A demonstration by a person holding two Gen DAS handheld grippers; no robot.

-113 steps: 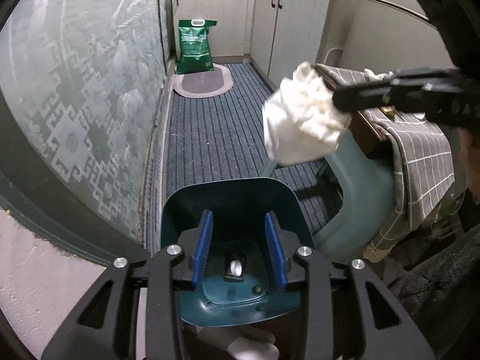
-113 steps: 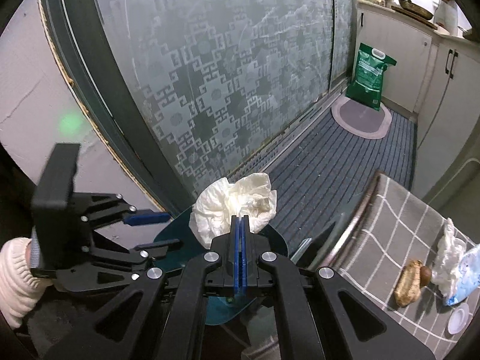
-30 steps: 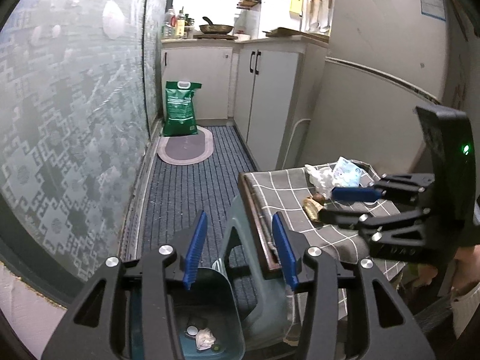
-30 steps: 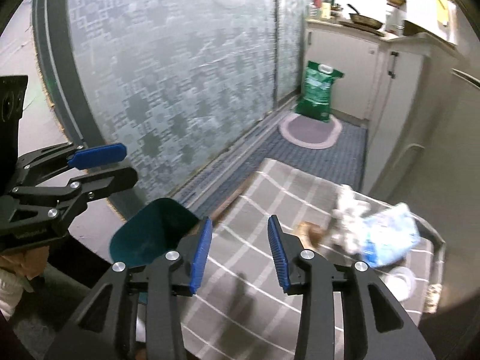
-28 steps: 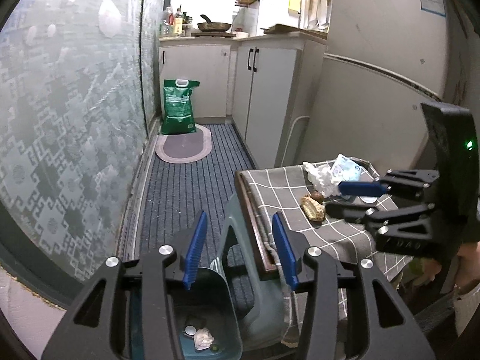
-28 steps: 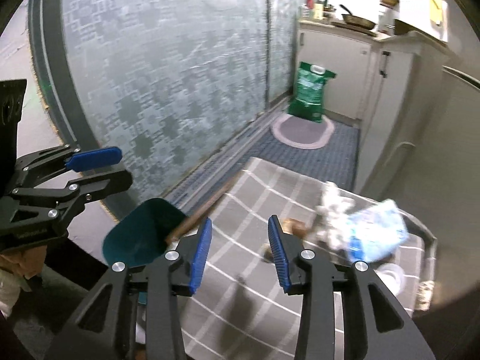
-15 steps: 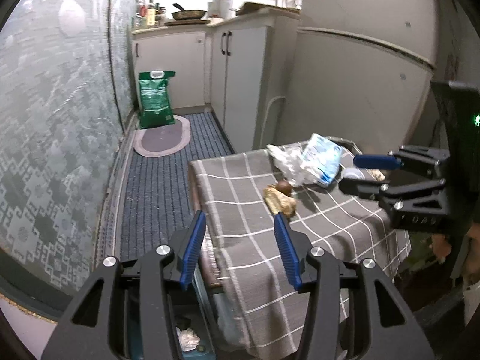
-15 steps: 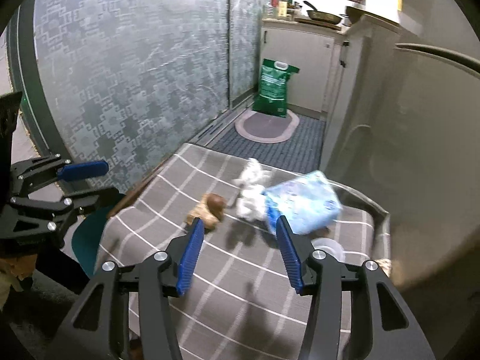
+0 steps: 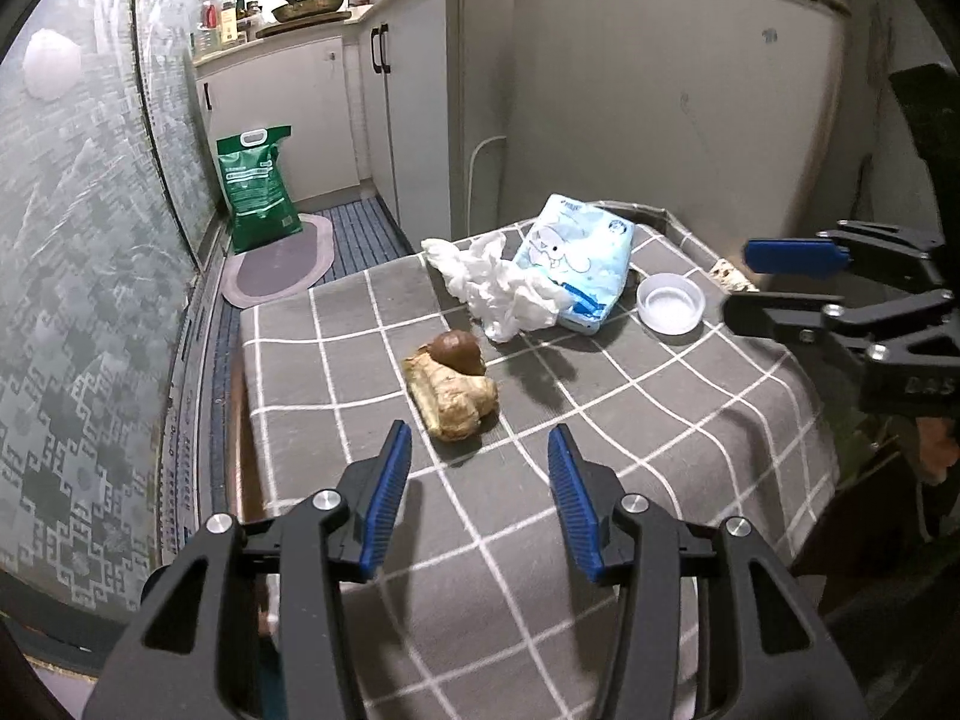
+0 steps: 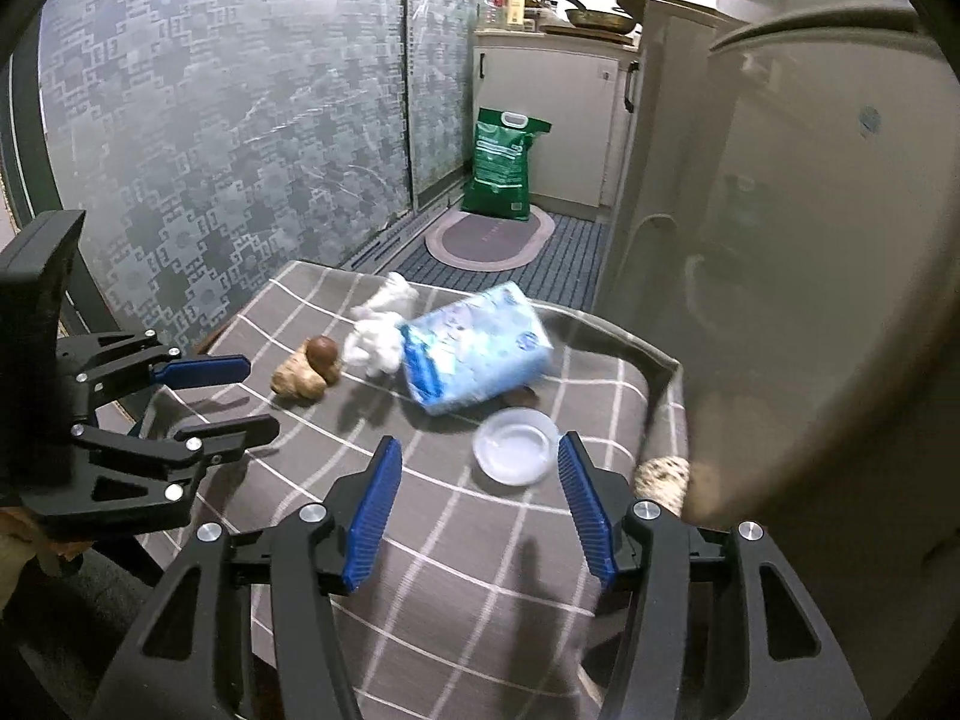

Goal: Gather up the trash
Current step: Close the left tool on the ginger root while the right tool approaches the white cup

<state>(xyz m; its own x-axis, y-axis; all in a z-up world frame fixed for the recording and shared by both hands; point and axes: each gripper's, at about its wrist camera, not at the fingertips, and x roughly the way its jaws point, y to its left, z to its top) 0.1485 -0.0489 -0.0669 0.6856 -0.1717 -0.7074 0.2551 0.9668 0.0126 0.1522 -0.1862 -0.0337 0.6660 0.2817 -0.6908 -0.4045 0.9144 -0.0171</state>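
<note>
On the grey checked tablecloth (image 9: pixel 630 414) lie a piece of ginger (image 9: pixel 454 399) with a brown chestnut (image 9: pixel 461 350) on it, a crumpled white tissue (image 9: pixel 495 285), a blue tissue pack (image 9: pixel 576 261) and a clear plastic lid (image 9: pixel 670 303). My left gripper (image 9: pixel 479 495) is open and empty, just in front of the ginger. My right gripper (image 10: pixel 477 504) is open and empty, over the lid (image 10: pixel 514 445). The ginger (image 10: pixel 298 382), tissue (image 10: pixel 378 339) and pack (image 10: pixel 474 354) also show in the right wrist view.
A frosted patterned glass door (image 9: pixel 78 276) runs along the left. A green bag (image 9: pixel 255 186) and an oval mat (image 9: pixel 279 261) lie on the striped floor by white cabinets (image 9: pixel 414 96). A fridge (image 9: pixel 678 96) stands behind the table. A speckled object (image 10: pixel 663 474) lies at the table's right edge.
The right gripper let go of the white tissue wad over the teal bin. Both grippers then rose from the bin to above the table, and both are open.
</note>
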